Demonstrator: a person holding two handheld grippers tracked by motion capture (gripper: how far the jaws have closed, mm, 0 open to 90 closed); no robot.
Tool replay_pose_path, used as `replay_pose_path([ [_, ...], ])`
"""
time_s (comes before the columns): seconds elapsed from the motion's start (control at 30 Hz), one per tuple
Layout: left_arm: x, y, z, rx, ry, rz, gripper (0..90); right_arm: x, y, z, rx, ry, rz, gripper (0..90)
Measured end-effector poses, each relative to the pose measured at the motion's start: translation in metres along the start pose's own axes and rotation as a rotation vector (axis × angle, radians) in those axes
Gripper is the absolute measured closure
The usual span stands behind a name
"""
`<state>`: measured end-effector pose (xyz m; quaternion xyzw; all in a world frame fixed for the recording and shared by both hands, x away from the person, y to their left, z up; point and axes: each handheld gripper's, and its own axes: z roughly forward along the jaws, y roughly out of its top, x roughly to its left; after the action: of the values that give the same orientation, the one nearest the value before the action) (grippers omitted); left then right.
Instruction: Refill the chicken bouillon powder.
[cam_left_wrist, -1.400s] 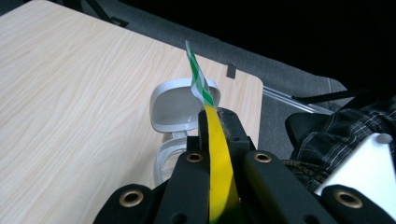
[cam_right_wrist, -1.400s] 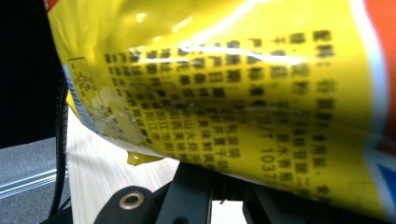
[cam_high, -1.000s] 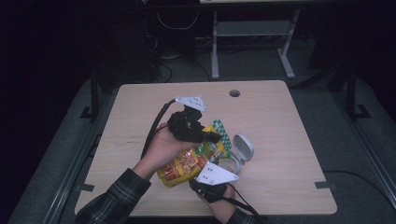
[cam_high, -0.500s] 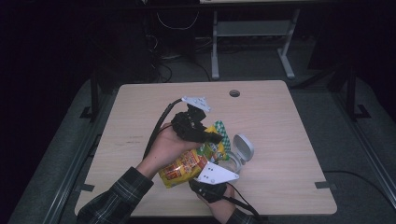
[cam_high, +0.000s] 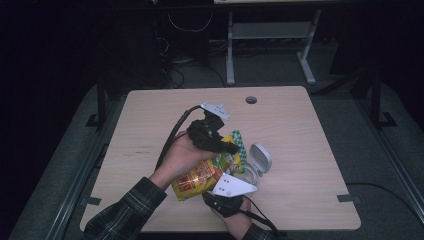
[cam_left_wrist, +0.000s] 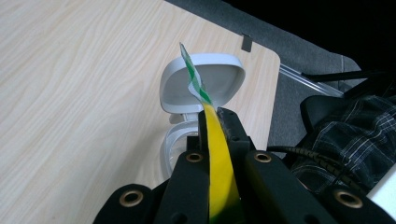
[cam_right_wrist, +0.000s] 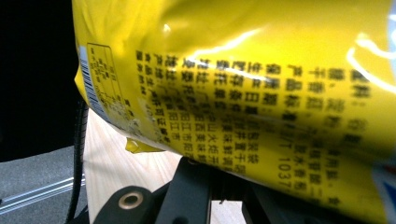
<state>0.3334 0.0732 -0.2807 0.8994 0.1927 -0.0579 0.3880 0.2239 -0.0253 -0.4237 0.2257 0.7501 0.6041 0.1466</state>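
Observation:
A yellow snack bag hangs tilted over the table's front middle. My left gripper is shut on the bag's green-and-white checked top edge, the yellow film pinched between its jaws. My right gripper, under its white plate, sits at the bag's lower end. In the right gripper view the bag's printed back lies close over the jaws, and my right gripper is shut on its lower edge, tips hidden.
A clear container with its pale flip lid open stands on the wooden table just right of the bag; the lid lies beyond the left jaws. A cable hole is at the table's back.
The left hand and the bag's top have edged slightly to the right. The right hand has stayed put.

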Motion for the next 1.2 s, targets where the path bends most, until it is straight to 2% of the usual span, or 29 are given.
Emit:
replay_pose_path([
  [0.23, -0.002, 0.002, 0.007, 0.04, 0.021, -0.008, 90.0, 0.001, 0.0, 0.0, -0.001, 0.003, -0.004, 90.0],
  [0.4, -0.002, 0.003, 0.003, 0.028, 0.021, -0.003, 90.0, 0.001, 0.001, 0.0, -0.011, 0.002, -0.012, 90.0],
  [0.57, -0.002, 0.005, 0.009, 0.051, 0.031, -0.02, 90.0, 0.001, -0.001, -0.001, -0.017, 0.007, 0.009, 90.0],
  [0.93, -0.001, 0.01, 0.015, 0.084, 0.039, -0.038, 90.0, -0.002, -0.001, -0.002, -0.032, 0.018, 0.022, 90.0],
  [1.2, -0.003, 0.016, 0.019, 0.113, 0.046, -0.031, 90.0, -0.003, -0.001, -0.003, -0.046, 0.016, 0.025, 90.0],
])
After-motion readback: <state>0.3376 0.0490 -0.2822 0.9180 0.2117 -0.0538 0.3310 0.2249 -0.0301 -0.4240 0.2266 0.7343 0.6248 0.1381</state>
